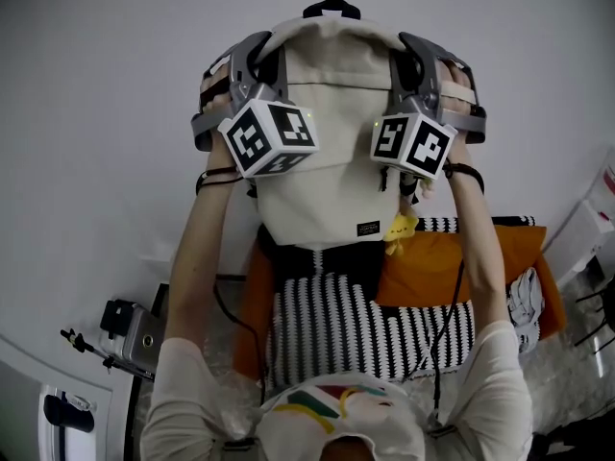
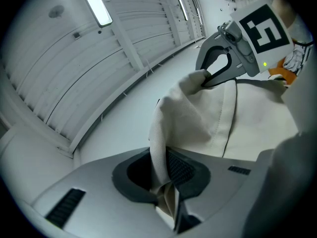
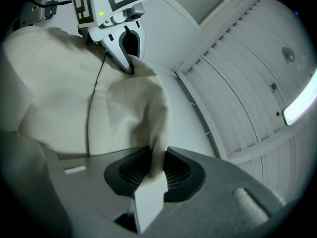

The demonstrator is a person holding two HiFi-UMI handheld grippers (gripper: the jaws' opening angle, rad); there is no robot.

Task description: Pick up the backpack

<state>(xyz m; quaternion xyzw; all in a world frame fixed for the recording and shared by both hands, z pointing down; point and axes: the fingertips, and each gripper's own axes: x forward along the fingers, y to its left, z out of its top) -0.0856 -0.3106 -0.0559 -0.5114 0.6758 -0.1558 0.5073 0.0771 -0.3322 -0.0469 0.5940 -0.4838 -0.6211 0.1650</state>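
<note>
I hold a cream backpack (image 1: 332,133) with a black top handle (image 1: 332,9) up in the air in front of a pale wall, its body hanging upright. My left gripper (image 1: 248,54) is shut on a fold of cloth at the backpack's upper left corner. My right gripper (image 1: 415,51) is shut on the upper right corner. In the left gripper view a pinch of cream cloth (image 2: 161,148) runs down between that gripper's pads, and the right gripper (image 2: 214,73) bites the far corner. The right gripper view shows the cloth (image 3: 156,148) clamped the same way, with the left gripper (image 3: 130,58) beyond.
Below the backpack lie an orange cushion (image 1: 437,267) and a black-and-white striped cloth (image 1: 336,329). A small yellow tag (image 1: 400,229) hangs at the backpack's lower right. A camera on a stand (image 1: 130,334) sits at the lower left. Ceiling panels with strip lights (image 2: 96,4) are overhead.
</note>
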